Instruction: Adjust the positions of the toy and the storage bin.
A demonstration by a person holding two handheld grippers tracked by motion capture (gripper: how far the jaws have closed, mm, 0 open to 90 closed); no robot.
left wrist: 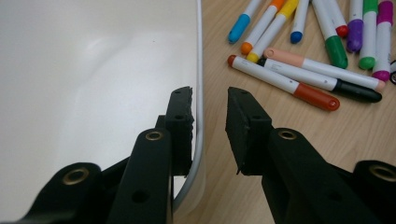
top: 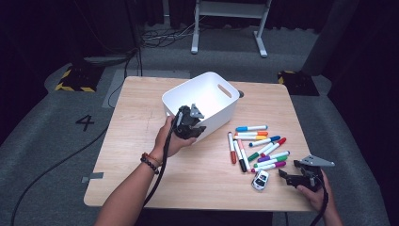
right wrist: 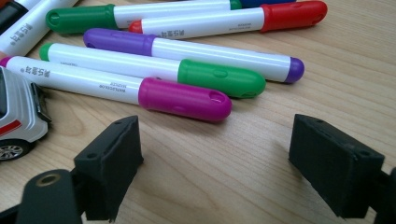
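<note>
The right gripper point(right wrist: 217, 163) hangs low over the wooden desk point(right wrist: 224, 172), its two black fingers point(right wrist: 112, 163) set wide apart with bare wood between them. Just beyond lie a magenta-capped marker point(right wrist: 182, 99), a green-capped marker point(right wrist: 219, 78), a purple marker point(right wrist: 205, 53) and a red-capped marker point(right wrist: 289, 15). A white toy car point(right wrist: 16, 119) sits at the left edge.

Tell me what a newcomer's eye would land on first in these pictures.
First the white plastic bin at the table's middle, its near rim between the jaws of the left gripper, one pad against the inner wall. Next the scatter of colourful capped markers to its right, with a small white toy car beside the open right gripper.
</note>
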